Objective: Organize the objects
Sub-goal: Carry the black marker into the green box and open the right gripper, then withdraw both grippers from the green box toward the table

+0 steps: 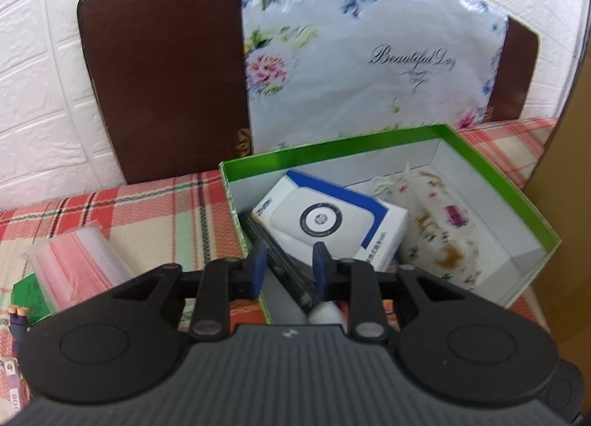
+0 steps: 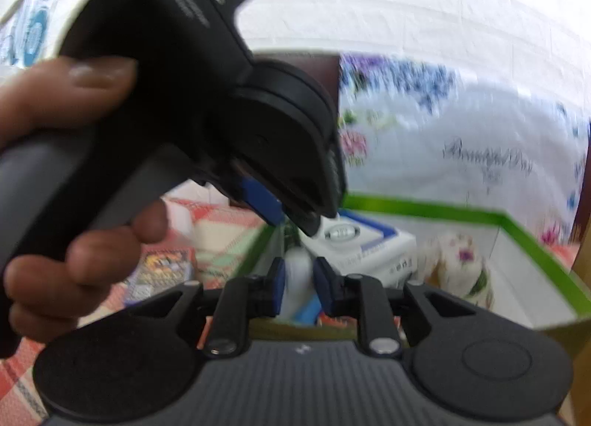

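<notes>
A green-rimmed open box [image 1: 491,174] sits on the plaid cloth. Inside it lie a white and blue device carton [image 1: 332,222], a floral drawstring pouch [image 1: 439,226] and a black ribbed bar [image 1: 284,263] along the left wall. My left gripper [image 1: 290,265] is open, its blue pads on either side of the black bar at the box's near left corner. My right gripper [image 2: 299,285] is shut on a white and blue object [image 2: 297,278] just before the box's near wall [image 2: 554,326]. In the right wrist view the left gripper [image 2: 291,211] hangs over the box's left corner.
A brown board [image 1: 162,71] and a floral bag reading "Beautiful Day" [image 1: 369,67] lean on the white brick wall behind. A clear zip bag [image 1: 77,267] and a green card [image 1: 29,296] lie left of the box. A colourful pack [image 2: 162,267] lies on the cloth.
</notes>
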Tool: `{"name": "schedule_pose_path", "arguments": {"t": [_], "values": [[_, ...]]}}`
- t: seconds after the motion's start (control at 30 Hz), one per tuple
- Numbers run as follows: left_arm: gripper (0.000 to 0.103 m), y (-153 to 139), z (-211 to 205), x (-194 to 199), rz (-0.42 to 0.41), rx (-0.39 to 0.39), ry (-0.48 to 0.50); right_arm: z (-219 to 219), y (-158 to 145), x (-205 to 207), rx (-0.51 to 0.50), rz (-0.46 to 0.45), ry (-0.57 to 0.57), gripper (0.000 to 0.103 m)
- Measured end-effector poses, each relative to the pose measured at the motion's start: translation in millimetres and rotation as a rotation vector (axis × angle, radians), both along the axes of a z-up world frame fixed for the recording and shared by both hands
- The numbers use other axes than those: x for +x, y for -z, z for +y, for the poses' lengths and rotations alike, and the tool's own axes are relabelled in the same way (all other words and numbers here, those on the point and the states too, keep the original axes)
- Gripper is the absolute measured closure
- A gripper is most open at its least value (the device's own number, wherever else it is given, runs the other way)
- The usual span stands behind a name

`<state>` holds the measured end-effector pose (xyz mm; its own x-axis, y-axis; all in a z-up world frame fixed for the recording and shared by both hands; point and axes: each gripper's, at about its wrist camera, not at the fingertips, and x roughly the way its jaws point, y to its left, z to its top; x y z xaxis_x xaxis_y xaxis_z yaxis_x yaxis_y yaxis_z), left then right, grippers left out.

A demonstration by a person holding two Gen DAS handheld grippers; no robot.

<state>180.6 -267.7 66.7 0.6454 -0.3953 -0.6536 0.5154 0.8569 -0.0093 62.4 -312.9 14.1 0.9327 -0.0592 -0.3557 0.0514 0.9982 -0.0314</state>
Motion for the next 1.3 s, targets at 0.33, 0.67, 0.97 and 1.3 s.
{"name": "schedule_pose_path", "arguments": {"t": [0.33, 0.67, 0.97, 1.3], "values": [[0.056, -7.7, 2.1, -30.1, -0.063, 0.038, 0.013, 2.4, -1.3, -26.0, 0.045, -0.032, 0.007, 0.069], [0.056, -16.5, 26.0, -63.9, -0.033, 0.017, -0.025, 13.6, -9.4, -54.3, 0.067, -0.034, -0.001, 0.064], [0.052, -9.5, 62.0, -77.0, -0.001, 0.005, -0.077, 41.9, -9.2, -65.5, 0.045, -0.009, -0.055, 0.064], [0.052, 22.3, 132.5, -76.9, 0.045, 0.016, -0.179, 84.1, 4.5, -57.0, 0.046, 0.088, -0.169, 0.062]]}}
